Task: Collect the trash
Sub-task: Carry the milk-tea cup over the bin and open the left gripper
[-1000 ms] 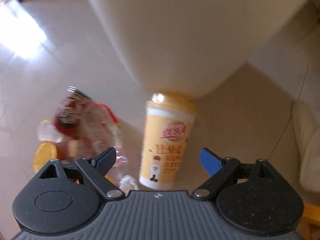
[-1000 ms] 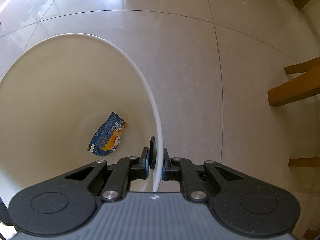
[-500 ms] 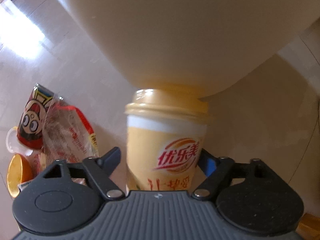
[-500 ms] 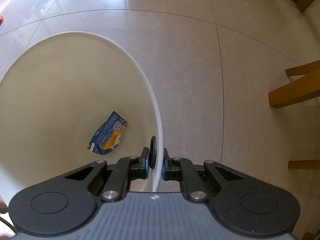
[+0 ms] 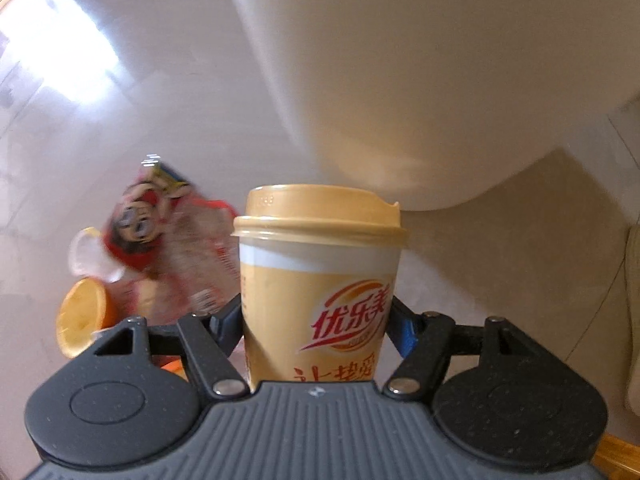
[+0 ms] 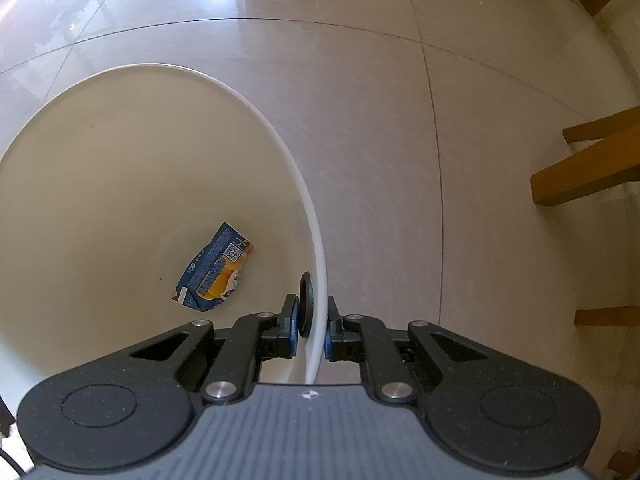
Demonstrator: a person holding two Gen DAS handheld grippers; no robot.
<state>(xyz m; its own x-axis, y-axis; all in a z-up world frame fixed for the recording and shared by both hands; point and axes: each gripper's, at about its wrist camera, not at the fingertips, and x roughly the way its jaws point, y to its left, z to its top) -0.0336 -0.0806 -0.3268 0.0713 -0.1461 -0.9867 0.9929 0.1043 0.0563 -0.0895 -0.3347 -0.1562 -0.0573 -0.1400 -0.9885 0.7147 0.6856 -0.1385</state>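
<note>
Yellow paper with a tan plastic lid: that is the milk tea cup (image 5: 318, 292) which my left gripper (image 5: 316, 326) holds, one blue pad pressed on each side of the cup body, low on the wall. The cup stands upright between the fingers. Just ahead of it and higher, the outer wall of the white bin (image 5: 420, 72) fills the view. To the left of this gripper, lower on the tiled floor (image 5: 120, 128), more trash waits: a red snack wrapper (image 5: 160, 236), a clear small cup (image 5: 86, 256) and an orange lid (image 5: 82, 324), close together.

My right gripper (image 6: 311, 330) is closed narrow on the rim (image 6: 316, 280) of the bin, one finger inside and one outside. Deep inside the bin, left of this gripper, lies a blue juice carton (image 6: 216, 270). Far to the right I see wooden furniture legs (image 6: 588, 172).

I judge the step is to bring the cup over the rim and drop it. To do it well, I should keep the grip firm but not crush the paper wall, lift high enough to pass the rim, and keep the bin steady with the right side until I open.
</note>
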